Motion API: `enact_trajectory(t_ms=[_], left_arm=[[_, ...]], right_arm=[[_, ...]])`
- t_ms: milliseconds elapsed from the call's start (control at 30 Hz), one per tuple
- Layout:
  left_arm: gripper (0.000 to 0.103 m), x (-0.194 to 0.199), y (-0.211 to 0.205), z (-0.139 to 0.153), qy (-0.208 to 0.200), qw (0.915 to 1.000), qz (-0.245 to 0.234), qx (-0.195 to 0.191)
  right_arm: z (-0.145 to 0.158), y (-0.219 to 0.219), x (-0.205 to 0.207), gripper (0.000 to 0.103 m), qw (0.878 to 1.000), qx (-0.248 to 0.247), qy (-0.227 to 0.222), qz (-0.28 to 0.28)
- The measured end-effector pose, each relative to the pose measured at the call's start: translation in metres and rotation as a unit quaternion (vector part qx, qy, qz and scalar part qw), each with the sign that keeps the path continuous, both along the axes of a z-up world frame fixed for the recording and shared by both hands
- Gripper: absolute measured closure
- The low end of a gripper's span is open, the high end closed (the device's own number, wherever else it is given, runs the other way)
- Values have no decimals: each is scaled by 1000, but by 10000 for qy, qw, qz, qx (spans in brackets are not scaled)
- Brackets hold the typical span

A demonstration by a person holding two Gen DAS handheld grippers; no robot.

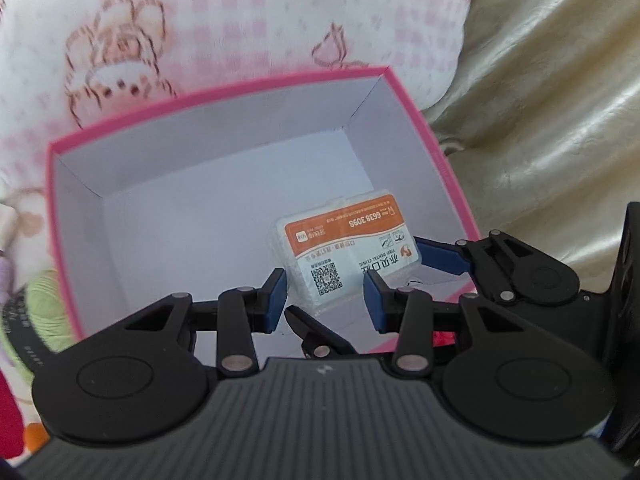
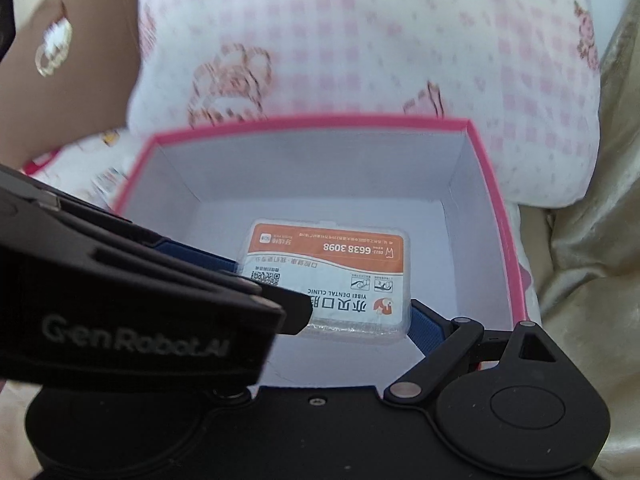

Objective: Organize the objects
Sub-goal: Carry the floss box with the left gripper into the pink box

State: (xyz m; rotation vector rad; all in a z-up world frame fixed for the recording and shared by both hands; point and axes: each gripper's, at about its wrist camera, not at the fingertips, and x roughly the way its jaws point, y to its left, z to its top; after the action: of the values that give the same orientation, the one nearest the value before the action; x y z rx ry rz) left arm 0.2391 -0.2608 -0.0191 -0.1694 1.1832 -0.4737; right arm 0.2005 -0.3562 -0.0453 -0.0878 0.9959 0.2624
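Observation:
A pink-rimmed box point(image 1: 224, 92) with a white inside stands on the bed; it also shows in the right wrist view point(image 2: 312, 122). Inside it is a clear plastic case with an orange and white dental clinic label point(image 1: 344, 248), also seen in the right wrist view point(image 2: 332, 276). My right gripper point(image 2: 324, 304) is shut on the case, one blue pad on each side, and holds it low in the box. My left gripper point(image 1: 326, 294) is open and empty just over the box's near edge, its blue pads beside the case's near corner. The left gripper's body hides the right gripper's left finger.
A pink checked quilt with cartoon prints point(image 1: 240, 16) lies behind the box. Shiny beige fabric point(image 1: 552, 100) is to the right. A green yarn ball point(image 1: 44, 304) sits left of the box. A brown surface point(image 2: 72, 60) is at the far left.

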Motion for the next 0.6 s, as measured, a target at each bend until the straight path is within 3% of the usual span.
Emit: enact_trajectory(t_ms=[300, 600], left_arm=[[63, 22, 1, -42, 542, 9974, 241, -405], [63, 29, -2, -64, 869, 9942, 293, -558]], right_arm=[[-30, -4, 26, 9, 9980, -372, 484, 181], [-45, -4, 32, 9, 9944, -609, 772, 390]])
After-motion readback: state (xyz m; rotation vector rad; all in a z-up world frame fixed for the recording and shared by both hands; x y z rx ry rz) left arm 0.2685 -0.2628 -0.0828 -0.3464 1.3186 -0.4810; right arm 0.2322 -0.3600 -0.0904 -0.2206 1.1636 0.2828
